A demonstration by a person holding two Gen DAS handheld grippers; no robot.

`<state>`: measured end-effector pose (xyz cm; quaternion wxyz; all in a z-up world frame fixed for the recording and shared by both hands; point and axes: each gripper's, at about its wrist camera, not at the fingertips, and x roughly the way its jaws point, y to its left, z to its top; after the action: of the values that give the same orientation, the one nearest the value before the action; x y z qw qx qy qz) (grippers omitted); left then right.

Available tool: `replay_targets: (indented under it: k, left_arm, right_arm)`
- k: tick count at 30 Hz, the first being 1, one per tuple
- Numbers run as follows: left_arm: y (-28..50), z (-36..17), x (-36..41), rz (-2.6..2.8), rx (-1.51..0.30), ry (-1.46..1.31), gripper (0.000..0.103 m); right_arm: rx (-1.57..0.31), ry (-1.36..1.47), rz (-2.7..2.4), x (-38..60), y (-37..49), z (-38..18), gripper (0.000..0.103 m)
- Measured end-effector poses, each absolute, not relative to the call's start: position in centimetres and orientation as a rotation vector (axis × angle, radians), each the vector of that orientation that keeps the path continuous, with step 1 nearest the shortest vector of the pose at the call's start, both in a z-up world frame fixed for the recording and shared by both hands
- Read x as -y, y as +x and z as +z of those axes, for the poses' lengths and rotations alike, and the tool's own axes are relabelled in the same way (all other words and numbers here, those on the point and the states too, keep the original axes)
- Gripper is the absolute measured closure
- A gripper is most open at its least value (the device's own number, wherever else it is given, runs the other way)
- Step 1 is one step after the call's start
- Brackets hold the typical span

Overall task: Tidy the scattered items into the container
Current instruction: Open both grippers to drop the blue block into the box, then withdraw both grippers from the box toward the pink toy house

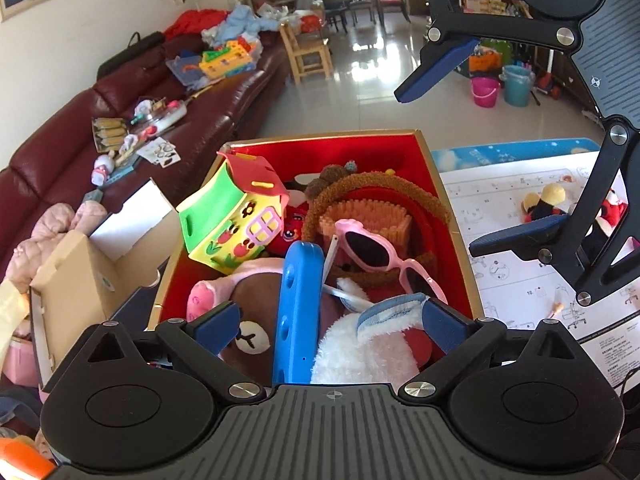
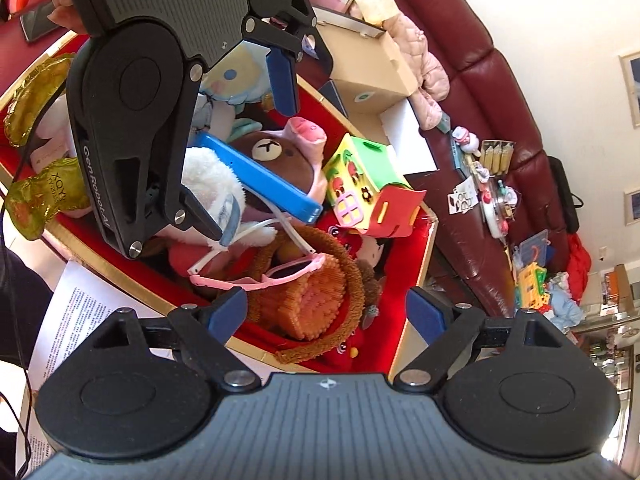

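Over the red box (image 1: 424, 168), both grippers gaped empty; the right gripper (image 2: 326, 312) should next descend squarely onto a loose toy (image 1: 546, 202).

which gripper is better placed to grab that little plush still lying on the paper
Right. The right gripper hangs open above the paper sheet, close to the small plush. The left gripper is open too, but low over the red box.

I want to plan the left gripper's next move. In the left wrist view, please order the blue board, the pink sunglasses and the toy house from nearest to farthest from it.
From the left gripper:
1. Blue board, between the fingers, centre of the box.
2. Pink sunglasses, farther in, right of the board.
3. Toy house, far left side of the box.
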<state>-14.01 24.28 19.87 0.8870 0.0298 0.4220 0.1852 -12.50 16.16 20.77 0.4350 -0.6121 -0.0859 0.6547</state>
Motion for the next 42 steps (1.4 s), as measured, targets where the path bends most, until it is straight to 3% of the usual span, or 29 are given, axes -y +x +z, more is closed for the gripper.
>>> replay_targets:
  k: [27, 42]
  left_arm:
    - [-11.8, 21.8, -18.7, 0.332, -0.838, 0.165, 0.000]
    - [-5.1, 18.9, -8.3, 0.103, -0.877, 0.276, 0.000]
  right_arm:
    - [0.186, -1.420, 1.563, -9.7, -9.5, 21.7, 0.013]
    - [-0.134, -1.217, 1.341, 2.9, -0.7, 18.5, 0.013]
